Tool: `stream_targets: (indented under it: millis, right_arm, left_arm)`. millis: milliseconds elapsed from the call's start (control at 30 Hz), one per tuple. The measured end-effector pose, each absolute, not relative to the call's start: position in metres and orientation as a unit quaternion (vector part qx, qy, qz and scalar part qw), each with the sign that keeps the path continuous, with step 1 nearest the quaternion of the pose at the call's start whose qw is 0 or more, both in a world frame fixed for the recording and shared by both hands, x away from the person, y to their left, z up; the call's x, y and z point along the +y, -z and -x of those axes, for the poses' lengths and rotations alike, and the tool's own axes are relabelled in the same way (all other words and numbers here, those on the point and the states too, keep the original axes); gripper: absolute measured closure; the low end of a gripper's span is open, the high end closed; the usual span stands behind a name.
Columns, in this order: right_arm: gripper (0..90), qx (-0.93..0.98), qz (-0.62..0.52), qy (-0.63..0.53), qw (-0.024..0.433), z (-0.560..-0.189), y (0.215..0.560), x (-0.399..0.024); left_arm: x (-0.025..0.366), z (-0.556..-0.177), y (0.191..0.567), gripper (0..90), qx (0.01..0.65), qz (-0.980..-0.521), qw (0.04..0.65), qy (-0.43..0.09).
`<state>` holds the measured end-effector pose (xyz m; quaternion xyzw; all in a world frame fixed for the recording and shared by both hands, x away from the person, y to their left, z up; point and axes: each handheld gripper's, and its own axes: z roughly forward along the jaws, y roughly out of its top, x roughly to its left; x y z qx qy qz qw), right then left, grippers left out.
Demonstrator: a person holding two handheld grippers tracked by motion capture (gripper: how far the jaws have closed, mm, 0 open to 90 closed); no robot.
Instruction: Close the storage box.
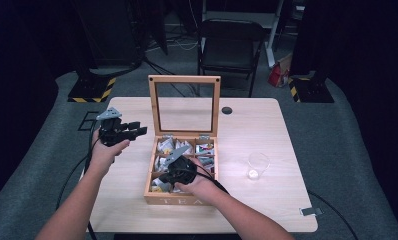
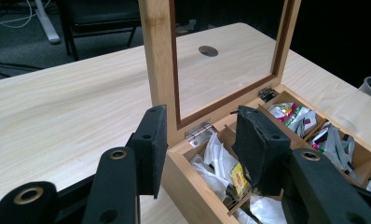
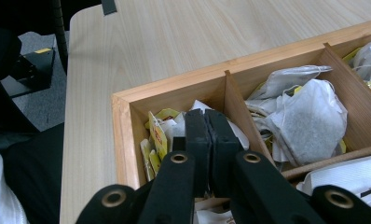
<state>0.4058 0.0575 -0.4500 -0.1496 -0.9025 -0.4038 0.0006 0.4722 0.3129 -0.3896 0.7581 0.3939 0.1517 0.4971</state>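
Tea bags [image 3: 300, 116] fill the compartments of the wooden tea box [image 1: 152, 197], which sits at table centre with its glass lid [image 1: 184, 105] standing upright at the 12 o'clock side. The right gripper [image 3: 205, 140] is down in the near-left corner compartment, at about 7 o'clock within the box. Its fingers [image 3: 195, 135] are pressed together among the paper tags and sachets [image 3: 158, 135]; whether a bag or string is pinched between the pads cannot be told.

The left gripper [image 1: 124, 130] hovers off the box's 9 o'clock side, near the hinge corner. Its fingers [image 2: 151, 149] stand partly apart with nothing between them.

An empty clear glass [image 1: 257, 165] stands on the table [image 1: 287, 200] at 3 o'clock of the box, well apart.

Risks, as judged:
- The pinch may have only a tag or a loose edge, so the bag could slip free or tear its string on lifting.
- Bags lie tangled, so neighbours may be dragged up and spill over the box wall.
- A pull against the wall could shift the box, which is unbraced.
- The left gripper is close to the lid frame; a nudge could tip the lid shut onto the right hand.
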Motion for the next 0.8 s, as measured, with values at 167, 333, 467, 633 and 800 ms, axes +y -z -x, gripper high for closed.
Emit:
stream_targets:
  millis: [167,333,467,633,800]
  right_arm:
    - [90.0,-0.903,0.139,0.406,-0.001,-0.404,0.448,0.057]
    - [90.0,-0.903,0.137,0.407,0.000,-0.404,0.447,0.057]
    - [90.0,-0.900,0.141,0.413,-0.002,-0.404,0.444,0.055]
    - [90.0,-0.892,0.150,0.427,0.000,-0.405,0.438,0.051]
    - [90.0,-0.890,0.143,0.432,-0.003,-0.403,0.430,0.050]
  left_arm:
    - [0.313,-0.473,0.390,53.9,0.395,-0.756,0.499,-0.153]
    - [0.312,-0.473,0.390,54.0,0.397,-0.755,0.500,-0.151]
    - [0.312,-0.473,0.390,53.9,0.396,-0.757,0.497,-0.152]
    - [0.312,-0.474,0.390,53.9,0.395,-0.758,0.496,-0.151]
    - [0.311,-0.473,0.390,54.0,0.395,-0.757,0.497,-0.153]
